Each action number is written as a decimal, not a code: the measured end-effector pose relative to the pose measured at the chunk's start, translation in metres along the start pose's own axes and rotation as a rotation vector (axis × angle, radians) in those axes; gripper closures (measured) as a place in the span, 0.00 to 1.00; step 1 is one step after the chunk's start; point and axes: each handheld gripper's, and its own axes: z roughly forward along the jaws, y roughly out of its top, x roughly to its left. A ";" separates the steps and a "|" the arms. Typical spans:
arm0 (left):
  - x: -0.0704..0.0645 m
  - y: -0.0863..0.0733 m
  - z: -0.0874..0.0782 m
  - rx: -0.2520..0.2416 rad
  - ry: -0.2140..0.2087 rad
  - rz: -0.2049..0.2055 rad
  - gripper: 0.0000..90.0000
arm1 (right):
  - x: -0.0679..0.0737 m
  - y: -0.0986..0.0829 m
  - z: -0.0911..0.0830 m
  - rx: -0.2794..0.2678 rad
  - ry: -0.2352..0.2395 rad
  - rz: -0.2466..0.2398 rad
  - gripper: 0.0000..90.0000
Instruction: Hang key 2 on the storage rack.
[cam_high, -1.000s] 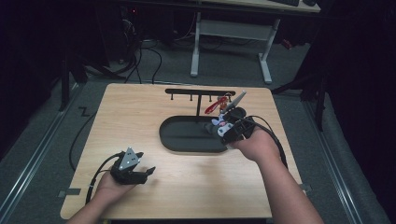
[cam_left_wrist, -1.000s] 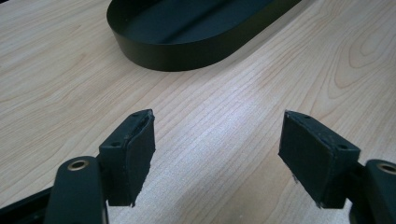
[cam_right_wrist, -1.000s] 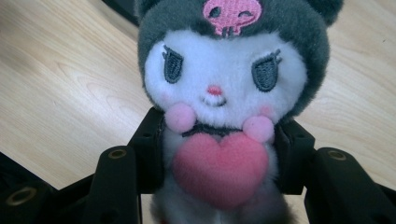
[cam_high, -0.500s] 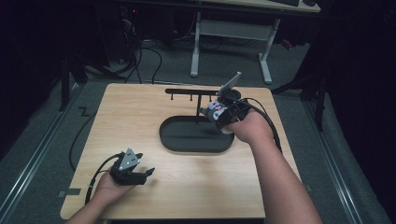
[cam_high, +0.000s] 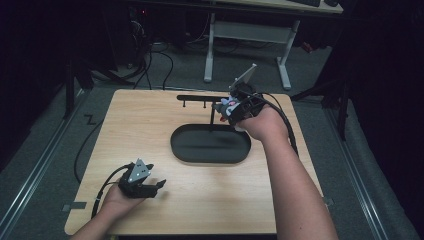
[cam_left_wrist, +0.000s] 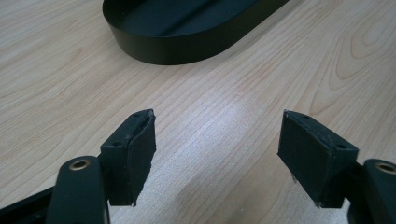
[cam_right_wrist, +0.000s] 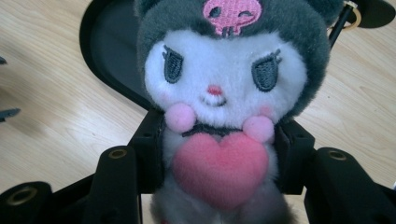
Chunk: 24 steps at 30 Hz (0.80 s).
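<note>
While our right gripper (cam_high: 231, 106) lifts the plush toy (cam_high: 227, 105) by the hook rack (cam_high: 200, 98), our left gripper (cam_high: 150, 186) rests low on the table (cam_high: 150, 130).

From above, the toy hangs just past the black oval tray (cam_high: 210, 145). Along our left jaws, spread wide, we see bare wood and the tray's wall (cam_left_wrist: 187, 46). Along our right jaws, the toy (cam_right_wrist: 224, 102) is pinched at its body, pink heart (cam_right_wrist: 219, 168) facing us.
</note>
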 end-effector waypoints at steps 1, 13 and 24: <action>0.000 0.000 0.000 0.000 0.000 0.001 0.31 | 0.000 0.001 0.000 -0.003 0.003 0.001 0.53; 0.000 0.000 0.000 0.000 -0.001 -0.002 0.31 | -0.007 0.004 0.010 0.005 -0.054 0.031 0.53; -0.001 0.000 0.001 0.003 -0.001 -0.002 0.31 | -0.010 -0.015 0.036 0.071 -0.023 0.026 0.53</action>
